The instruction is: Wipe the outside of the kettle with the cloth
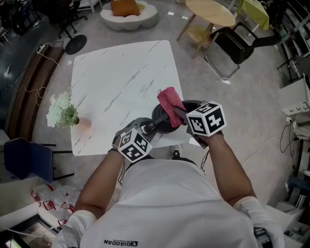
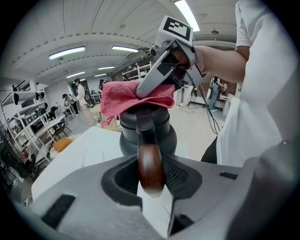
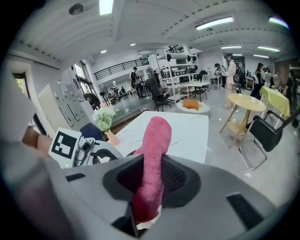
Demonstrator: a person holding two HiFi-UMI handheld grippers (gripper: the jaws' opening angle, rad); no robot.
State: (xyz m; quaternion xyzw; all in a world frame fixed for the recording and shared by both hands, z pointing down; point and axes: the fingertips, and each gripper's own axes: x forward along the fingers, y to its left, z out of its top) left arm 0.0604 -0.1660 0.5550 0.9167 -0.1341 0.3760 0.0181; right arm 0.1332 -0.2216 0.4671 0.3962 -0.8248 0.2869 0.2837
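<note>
A dark grey kettle [image 1: 163, 124] stands at the near edge of the white marble table [image 1: 121, 72]. Its brown wooden handle [image 2: 150, 168] lies between the jaws of my left gripper [image 2: 151, 185], and the pads sit against both of its sides. A pink cloth [image 1: 170, 100] lies over the top of the kettle [image 2: 154, 136], with my right gripper [image 1: 178, 115] shut on its near end. In the right gripper view the cloth [image 3: 153, 154] stands up from between the jaws. In the head view my left gripper [image 1: 147, 128] is at the kettle's left.
A small vase of white flowers [image 1: 62, 111] stands at the table's left edge. A blue chair [image 1: 26, 157] is on the floor to the left. A round wooden table [image 1: 210, 12] and a black chair [image 1: 232, 43] stand beyond the table's right corner.
</note>
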